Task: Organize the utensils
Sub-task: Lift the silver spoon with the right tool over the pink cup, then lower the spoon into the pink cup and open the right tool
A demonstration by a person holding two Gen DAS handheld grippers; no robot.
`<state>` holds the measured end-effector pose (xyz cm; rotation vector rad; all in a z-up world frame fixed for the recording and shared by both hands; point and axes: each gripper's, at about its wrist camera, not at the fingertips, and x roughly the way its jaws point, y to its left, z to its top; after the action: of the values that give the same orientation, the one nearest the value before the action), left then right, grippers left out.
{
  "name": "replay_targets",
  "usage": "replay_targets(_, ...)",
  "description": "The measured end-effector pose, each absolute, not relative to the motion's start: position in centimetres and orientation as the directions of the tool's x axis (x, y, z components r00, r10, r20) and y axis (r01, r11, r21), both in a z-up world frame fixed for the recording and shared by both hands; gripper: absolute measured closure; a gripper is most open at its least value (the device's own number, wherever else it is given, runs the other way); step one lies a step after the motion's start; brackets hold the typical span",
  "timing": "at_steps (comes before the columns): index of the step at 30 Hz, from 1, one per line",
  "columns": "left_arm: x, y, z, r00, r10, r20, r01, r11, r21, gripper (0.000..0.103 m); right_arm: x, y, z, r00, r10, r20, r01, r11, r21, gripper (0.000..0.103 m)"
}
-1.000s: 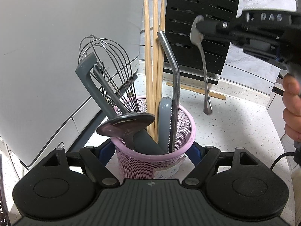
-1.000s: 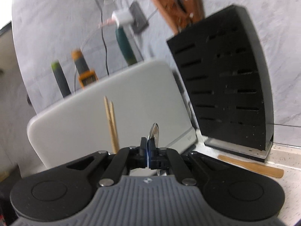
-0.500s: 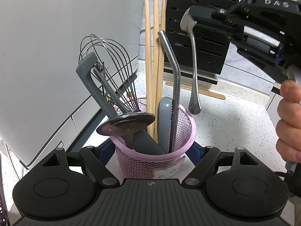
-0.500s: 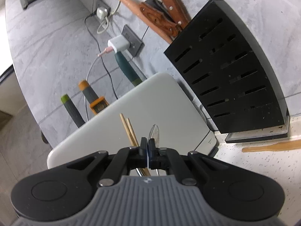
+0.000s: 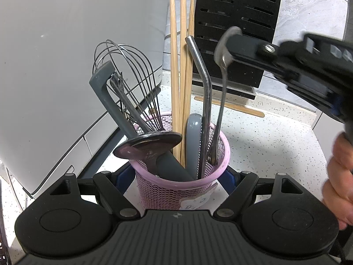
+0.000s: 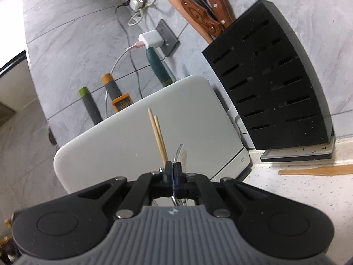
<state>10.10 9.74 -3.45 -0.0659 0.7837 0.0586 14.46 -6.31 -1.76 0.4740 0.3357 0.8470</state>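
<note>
A pink mesh cup [image 5: 176,190] stands on the speckled counter and my left gripper [image 5: 177,176] is shut on it, a blue pad at each side. It holds a wire whisk [image 5: 130,72], wooden chopsticks [image 5: 181,66], a bent metal straw [image 5: 204,84], grey-handled tools [image 5: 106,95] and a dark round disc [image 5: 150,143]. My right gripper [image 5: 231,46] reaches in from the right, shut on the bowl end of a metal spoon [image 5: 220,110]. The spoon hangs handle down, its tip inside the cup at the right rim. In the right wrist view the right gripper [image 6: 174,172] pinches the spoon [image 6: 181,154] beside the chopsticks [image 6: 157,137].
A black knife block [image 5: 236,28] stands behind the cup, with a wooden stick [image 5: 242,108] lying in front of it. A large white appliance [image 5: 66,55] fills the left. A person's hand [image 5: 339,176] is at the right edge. A wall socket with a charger [image 6: 152,39] is on the grey wall.
The right gripper has carried the spoon left and down; its handle tip, which hung over the counter beside the cup, now sits inside the cup. The left gripper and cup stayed still.
</note>
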Motion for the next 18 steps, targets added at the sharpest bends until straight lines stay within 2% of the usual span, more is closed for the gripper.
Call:
replay_targets(11, 10.1, 9.8, -3.4, 0.706, 0.028, -0.708, -0.077, 0.996, -0.038, 0.011, 11.8, -6.4, -2.2, 0.546, 0.815, -0.193, -0.732, 0.577, 0.363, 0.103)
replay_targets(18, 10.1, 9.8, -3.4, 0.706, 0.028, -0.708, -0.078, 0.996, -0.038, 0.011, 12.1, -5.4, -3.0, 0.529, 0.806, -0.266, -0.727, 0.592, 0.348, 0.103)
